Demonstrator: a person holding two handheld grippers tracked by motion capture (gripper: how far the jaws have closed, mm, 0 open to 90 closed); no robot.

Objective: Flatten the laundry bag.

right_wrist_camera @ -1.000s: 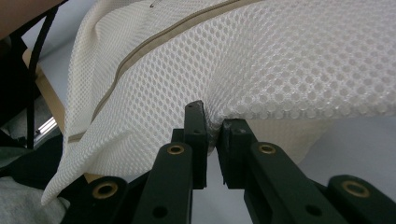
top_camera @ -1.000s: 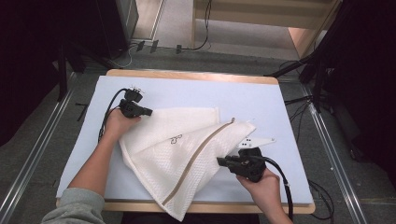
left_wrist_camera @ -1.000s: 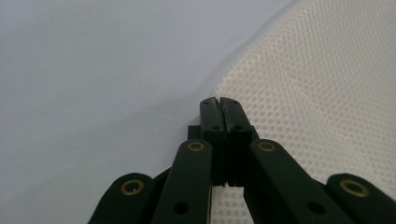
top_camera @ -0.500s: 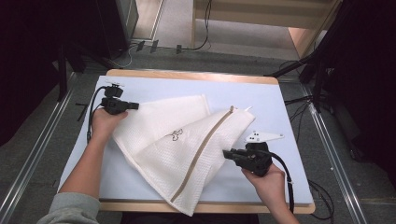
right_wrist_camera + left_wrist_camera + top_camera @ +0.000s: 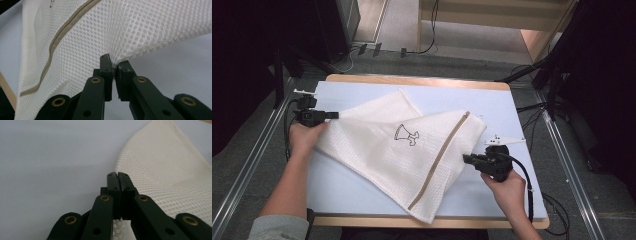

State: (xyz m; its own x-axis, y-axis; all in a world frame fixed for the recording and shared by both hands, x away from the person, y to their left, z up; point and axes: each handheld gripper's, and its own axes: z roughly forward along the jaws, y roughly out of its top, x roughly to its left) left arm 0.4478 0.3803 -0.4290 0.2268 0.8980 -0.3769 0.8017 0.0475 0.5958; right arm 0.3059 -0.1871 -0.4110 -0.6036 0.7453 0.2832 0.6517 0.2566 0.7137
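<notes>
On the pale blue table mat (image 5: 362,190) we have a white mesh laundry bag (image 5: 402,150) spread out, and we hold it from two opposite sides. Our left gripper (image 5: 333,115) pinches the bag's far-left corner; in the left gripper view its jaws are pressed fully together with the mesh (image 5: 170,182) caught between them and running off to one side. Our right gripper (image 5: 466,159) bites the bag's right edge, just beyond the beige zipper band (image 5: 439,160) — in the right gripper view the mesh (image 5: 140,32) bunches into a small pucker exactly where the jaws close on it.

We judge the reason for this hold is simple: with one grip on each side of the bag, pulling apart takes out the folds and lays the bag flat. Part of the bag is folded over near the small black printed logo (image 5: 406,135) at its middle, so the flattening seems not finished — the near corner of the bag reaches the wooden front edge of the table (image 5: 362,221).
</notes>
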